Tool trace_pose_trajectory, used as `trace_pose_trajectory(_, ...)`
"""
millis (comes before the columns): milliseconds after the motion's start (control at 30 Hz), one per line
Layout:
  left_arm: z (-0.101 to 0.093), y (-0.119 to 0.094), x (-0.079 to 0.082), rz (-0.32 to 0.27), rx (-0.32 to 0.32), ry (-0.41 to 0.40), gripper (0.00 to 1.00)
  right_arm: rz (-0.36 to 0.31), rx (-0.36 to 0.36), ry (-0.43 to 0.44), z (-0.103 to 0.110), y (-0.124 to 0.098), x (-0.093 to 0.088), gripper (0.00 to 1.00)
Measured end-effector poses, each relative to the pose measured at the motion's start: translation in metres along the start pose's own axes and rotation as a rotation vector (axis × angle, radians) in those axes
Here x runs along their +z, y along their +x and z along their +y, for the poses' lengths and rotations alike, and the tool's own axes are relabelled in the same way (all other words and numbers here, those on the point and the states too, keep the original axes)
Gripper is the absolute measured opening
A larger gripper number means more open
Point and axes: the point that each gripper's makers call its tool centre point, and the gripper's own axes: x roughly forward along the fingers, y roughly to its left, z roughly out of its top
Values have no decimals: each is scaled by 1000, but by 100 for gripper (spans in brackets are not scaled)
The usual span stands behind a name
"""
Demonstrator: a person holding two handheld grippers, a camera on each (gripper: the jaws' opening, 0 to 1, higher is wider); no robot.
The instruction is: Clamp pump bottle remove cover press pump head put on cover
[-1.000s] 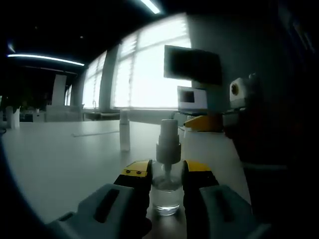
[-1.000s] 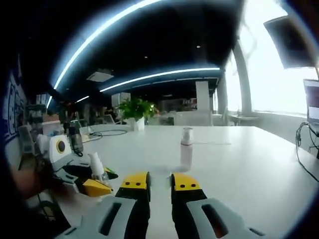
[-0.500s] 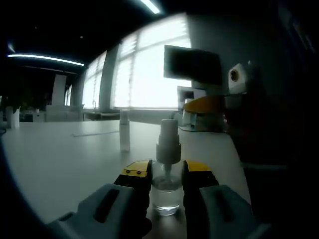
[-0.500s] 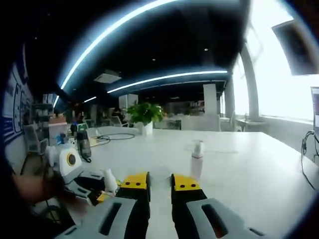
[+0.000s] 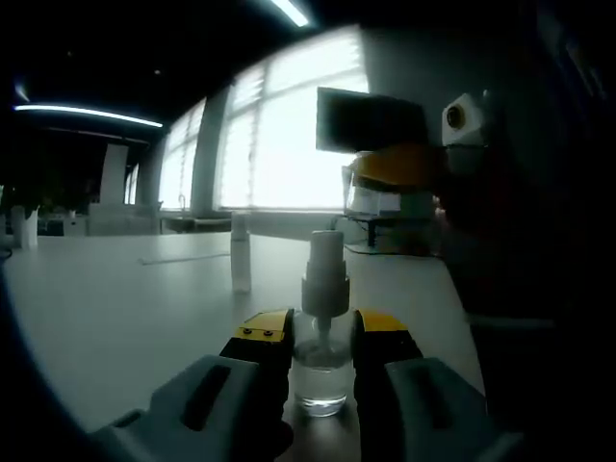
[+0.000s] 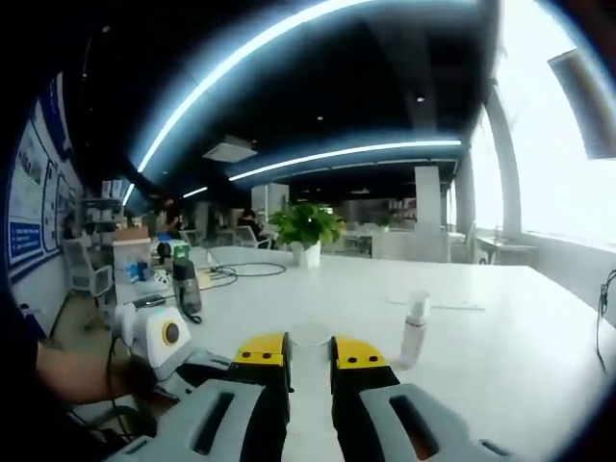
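A small clear pump bottle (image 5: 321,373) stands on the white table (image 5: 115,318), its white pump head (image 5: 325,274) bare. My left gripper (image 5: 322,332) is shut on the bottle's body, one yellow-tipped jaw on each side. My right gripper (image 5: 390,178) hangs above and to the right of the pump head in the left gripper view. In its own view the right gripper (image 6: 309,354) has its jaws nearly together, with a pale clear cover (image 6: 310,334) showing between the tips. The left gripper (image 6: 197,366) lies low at the left there.
A second small capped bottle (image 5: 241,253) (image 6: 415,330) stands farther out on the table. A potted plant (image 6: 306,233), a dark bottle (image 6: 186,291) and cables sit at the far side. A dark monitor (image 5: 373,125) hangs by the bright windows. A person's hand (image 6: 72,371) holds the left gripper.
My right gripper has risen from beside the pump head to well above it, so its view now looks down from higher. The left gripper and bottle have stayed still.
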Motion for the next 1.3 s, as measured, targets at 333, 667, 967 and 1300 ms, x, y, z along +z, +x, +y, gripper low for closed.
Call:
trace_pose_trajectory(333, 0, 0, 0, 0, 0, 0, 16, 5, 62, -4, 20, 13, 6, 11)
trace_pose_trajectory(667, 0, 0, 0, 0, -1, 0, 16, 18, 99, -27, 29, 21, 3, 11)
trace_pose_trajectory(967, 0, 0, 0, 0, -1, 1, 16, 40, 149, -28, 47, 28, 0, 11)
trace_pose_trajectory(1300, 0, 0, 0, 0, -3, 1, 16, 71, 165, -37, 50, 30, -11, 11)
